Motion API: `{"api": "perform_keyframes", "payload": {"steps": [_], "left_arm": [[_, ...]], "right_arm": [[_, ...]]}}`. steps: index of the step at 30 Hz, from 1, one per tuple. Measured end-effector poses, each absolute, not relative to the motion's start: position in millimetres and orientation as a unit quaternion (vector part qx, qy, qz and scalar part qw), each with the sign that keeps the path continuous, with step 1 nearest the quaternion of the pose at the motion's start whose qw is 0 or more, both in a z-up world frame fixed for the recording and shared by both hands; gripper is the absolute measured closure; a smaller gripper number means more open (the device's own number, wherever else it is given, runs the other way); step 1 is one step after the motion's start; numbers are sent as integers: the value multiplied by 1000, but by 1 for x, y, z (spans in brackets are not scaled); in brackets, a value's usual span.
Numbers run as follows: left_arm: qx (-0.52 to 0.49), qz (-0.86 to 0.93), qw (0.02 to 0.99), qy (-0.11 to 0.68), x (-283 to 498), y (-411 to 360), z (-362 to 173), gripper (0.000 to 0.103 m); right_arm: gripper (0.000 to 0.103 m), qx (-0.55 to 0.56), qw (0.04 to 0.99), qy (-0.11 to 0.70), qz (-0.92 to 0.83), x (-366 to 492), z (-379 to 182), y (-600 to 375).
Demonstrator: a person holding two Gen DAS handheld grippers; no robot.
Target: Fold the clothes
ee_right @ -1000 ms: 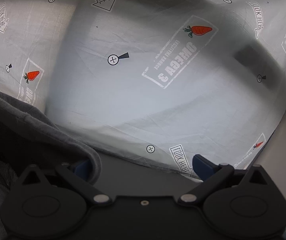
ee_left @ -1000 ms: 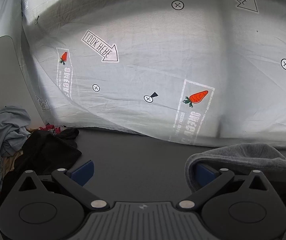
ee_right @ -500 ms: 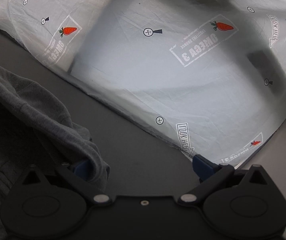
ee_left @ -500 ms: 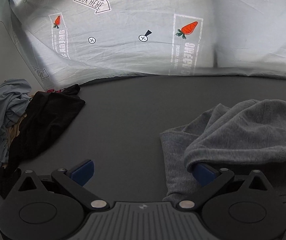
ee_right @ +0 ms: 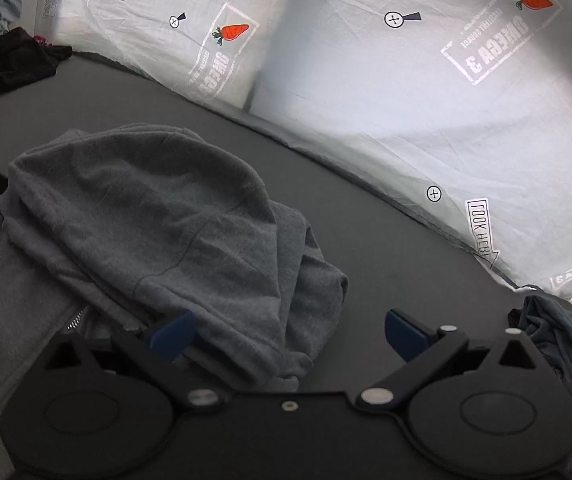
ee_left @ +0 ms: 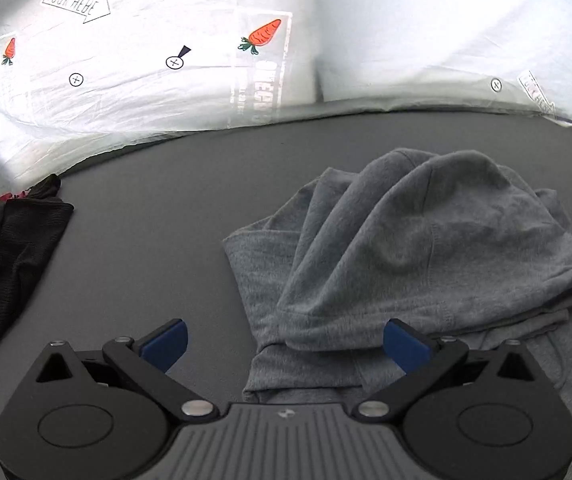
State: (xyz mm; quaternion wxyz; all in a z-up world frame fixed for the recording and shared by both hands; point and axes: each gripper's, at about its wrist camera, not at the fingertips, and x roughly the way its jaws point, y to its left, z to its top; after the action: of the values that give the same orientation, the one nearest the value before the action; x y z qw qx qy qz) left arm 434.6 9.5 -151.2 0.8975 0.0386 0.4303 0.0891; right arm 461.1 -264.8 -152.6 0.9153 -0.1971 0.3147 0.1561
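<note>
- A grey hoodie [ee_left: 425, 248] is lying in the middle of the dark table [ee_left: 158, 216], with its hood bunched up on top of the body; a zip [ee_right: 73, 322] is seen on the flat part at the left of the right wrist view.
- Handling is judged as soft, limp, mid-weight knit: no stiffness, so any lifted edge will sag and drag the layers under it. Not slippery, not fragile.
- Several layers are stacked at the near hem, so a pinch there is likely to take more than one layer.
- A better hold is judged to be a single seam: the hood rim, or the shoulder seams on each side, so the hood can be laid flat before folding.
- The left gripper [ee_left: 284, 344] is spread wide, nothing pinched; the hoodie's near fold lies between its blue pads [ee_left: 166, 340], touching or just beside the right one.
- The right gripper [ee_right: 289, 336] is spread as well; its left pad [ee_right: 174, 334] rests on or against the cloth, the other pad is over bare table.
- Black clothes [ee_left: 6, 248] are piled at the table's left edge, well apart from the hoodie.
- A blue-grey garment [ee_right: 557, 344] is seen at the right edge, near the right gripper.
- A white printed sheet [ee_left: 206, 60] hangs behind the table.
</note>
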Motion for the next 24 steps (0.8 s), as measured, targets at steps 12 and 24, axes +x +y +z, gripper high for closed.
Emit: {"api": "perform_keyframes", "payload": {"steps": [12, 24], "left_arm": [[73, 199, 850, 482, 446, 22, -203, 0], [66, 177, 840, 509, 396, 12, -203, 0]], "right_arm": [[0, -206, 894, 389, 86, 482, -197, -286], [0, -89, 896, 432, 47, 446, -189, -326]]}}
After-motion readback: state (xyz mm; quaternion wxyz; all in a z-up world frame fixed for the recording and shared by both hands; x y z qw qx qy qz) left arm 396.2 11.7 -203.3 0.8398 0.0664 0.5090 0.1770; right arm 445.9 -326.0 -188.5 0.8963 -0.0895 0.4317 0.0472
